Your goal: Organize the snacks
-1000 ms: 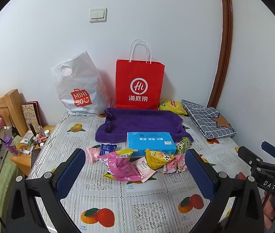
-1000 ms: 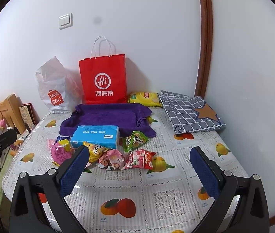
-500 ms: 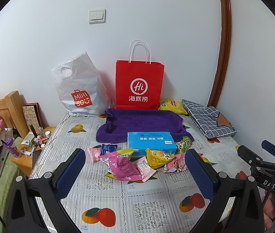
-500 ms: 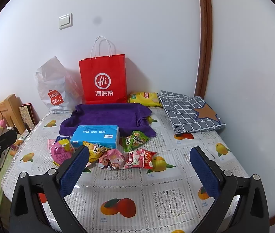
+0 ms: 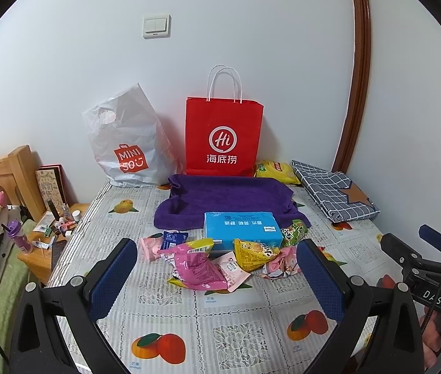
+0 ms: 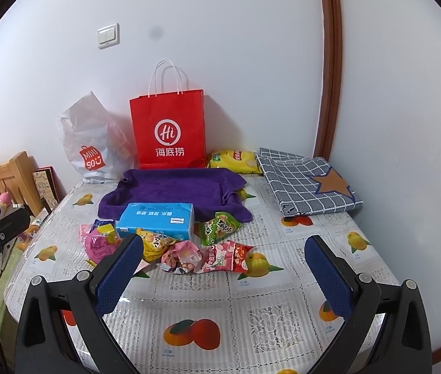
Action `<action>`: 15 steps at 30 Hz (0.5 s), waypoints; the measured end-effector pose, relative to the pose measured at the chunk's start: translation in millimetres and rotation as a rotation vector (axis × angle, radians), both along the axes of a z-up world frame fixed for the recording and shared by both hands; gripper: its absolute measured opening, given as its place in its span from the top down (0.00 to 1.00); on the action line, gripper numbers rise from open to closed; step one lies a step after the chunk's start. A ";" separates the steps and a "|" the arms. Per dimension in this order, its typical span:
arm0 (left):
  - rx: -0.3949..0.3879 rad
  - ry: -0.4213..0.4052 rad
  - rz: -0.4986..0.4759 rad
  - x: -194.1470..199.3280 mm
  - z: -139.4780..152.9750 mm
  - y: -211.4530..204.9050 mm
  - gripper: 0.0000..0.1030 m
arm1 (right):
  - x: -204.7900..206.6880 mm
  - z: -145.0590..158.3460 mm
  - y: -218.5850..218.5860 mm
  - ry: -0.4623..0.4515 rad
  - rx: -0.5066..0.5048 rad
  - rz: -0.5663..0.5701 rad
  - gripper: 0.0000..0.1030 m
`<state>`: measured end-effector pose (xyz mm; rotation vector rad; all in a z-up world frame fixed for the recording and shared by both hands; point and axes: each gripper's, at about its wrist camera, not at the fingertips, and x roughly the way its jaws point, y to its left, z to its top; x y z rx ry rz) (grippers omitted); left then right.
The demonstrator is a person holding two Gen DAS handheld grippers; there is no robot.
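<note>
Blue-padded, both the left hand-held gripper and right hand-held gripper hover wide open and empty above the worktop, the snack packets evidently awaiting a first pick.

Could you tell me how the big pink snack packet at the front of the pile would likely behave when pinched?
The pink snack packet looks crinkled and puffy, so probably light and floppy. Its glossy film may slip.

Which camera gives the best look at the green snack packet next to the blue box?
The right wrist view: the green snack packet lies open to view right of the blue box. In the left wrist view only a sliver shows past the box.
</note>
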<state>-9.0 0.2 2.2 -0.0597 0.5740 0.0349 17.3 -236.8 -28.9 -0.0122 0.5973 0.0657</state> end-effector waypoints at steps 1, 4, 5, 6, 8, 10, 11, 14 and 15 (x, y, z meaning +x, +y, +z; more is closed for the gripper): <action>-0.001 0.001 0.000 0.3 0.1 0.2 0.00 | -0.4 0.1 0.1 -0.001 0.000 -0.001 0.01; -0.001 0.002 0.001 0.3 0.1 -0.2 0.00 | -0.9 0.3 1.3 -0.002 -0.001 0.003 0.01; -0.001 0.002 0.001 0.0 0.0 -0.3 0.00 | -0.8 0.4 1.3 -0.002 -0.001 0.002 0.01; -0.001 0.001 -0.001 -0.5 -0.2 -0.3 0.00 | -0.8 0.4 1.4 -0.002 0.001 0.003 0.01; -0.002 0.002 0.001 -0.3 -0.2 -0.4 0.00 | -0.7 0.3 1.8 -0.002 0.003 0.004 0.01; -0.003 0.002 0.000 -0.7 -0.5 -0.5 0.00 | -0.4 0.3 2.2 -0.001 -0.003 0.006 0.01; -0.002 0.001 0.000 -0.8 -0.6 -0.6 0.00 | -0.5 0.5 2.4 -0.002 -0.006 0.005 0.01; -0.003 0.001 0.000 -1.3 -0.6 -0.9 0.00 | -1.0 0.8 2.9 -0.003 -0.002 0.006 0.01; -0.003 0.001 0.000 -1.2 -0.5 -0.8 0.00 | -1.1 0.9 2.9 -0.004 0.000 0.005 0.01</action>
